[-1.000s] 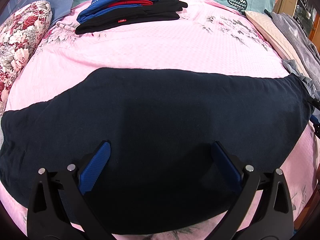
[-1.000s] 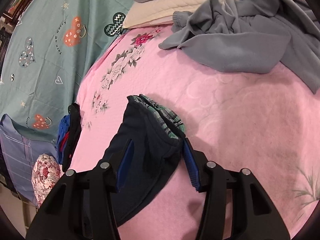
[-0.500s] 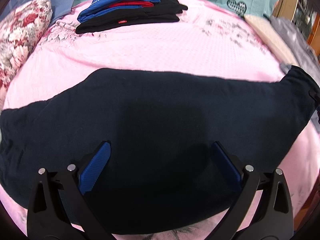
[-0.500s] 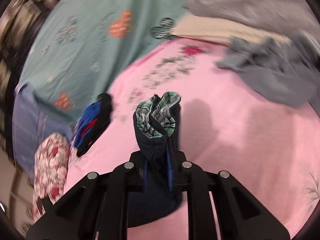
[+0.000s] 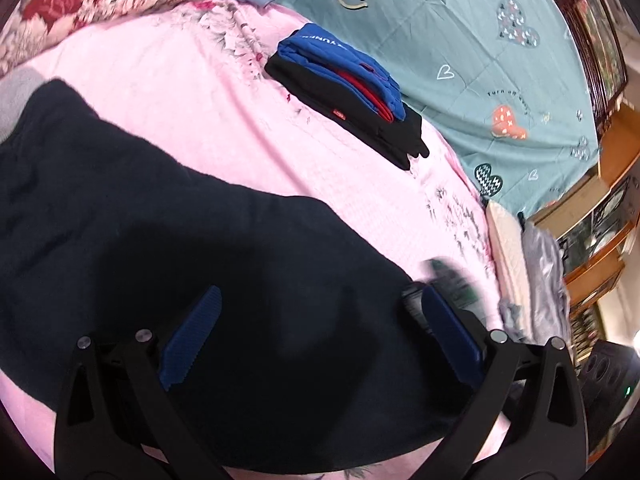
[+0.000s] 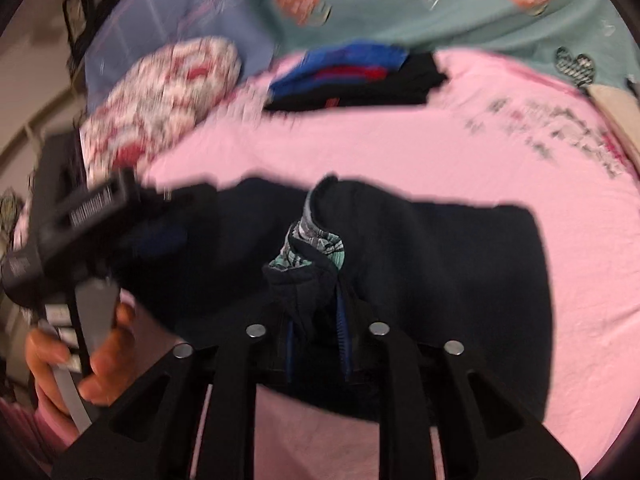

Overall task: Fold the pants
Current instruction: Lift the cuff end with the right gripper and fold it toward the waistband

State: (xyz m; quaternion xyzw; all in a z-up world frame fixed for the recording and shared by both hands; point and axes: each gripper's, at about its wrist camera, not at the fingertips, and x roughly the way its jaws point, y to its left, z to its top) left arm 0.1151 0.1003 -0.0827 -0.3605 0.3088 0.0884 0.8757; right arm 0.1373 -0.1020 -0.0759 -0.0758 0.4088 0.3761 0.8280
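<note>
Right gripper [image 6: 316, 332] now clamped on the pants' plaid-lined waistband [image 6: 308, 248], lifted and carried over the dark legs [image 6: 440, 264]. Left gripper [image 5: 320, 340] view swung rightward.

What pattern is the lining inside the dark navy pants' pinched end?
Green-and-grey plaid lining, clearest in the right wrist view.

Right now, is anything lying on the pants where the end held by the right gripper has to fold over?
Nothing lies on them. The right gripper pinches one end of the dark pants; the rest lies bare on the pink bedspread. Only the open left gripper hovers above it. The folded clothes sit well away.
</note>
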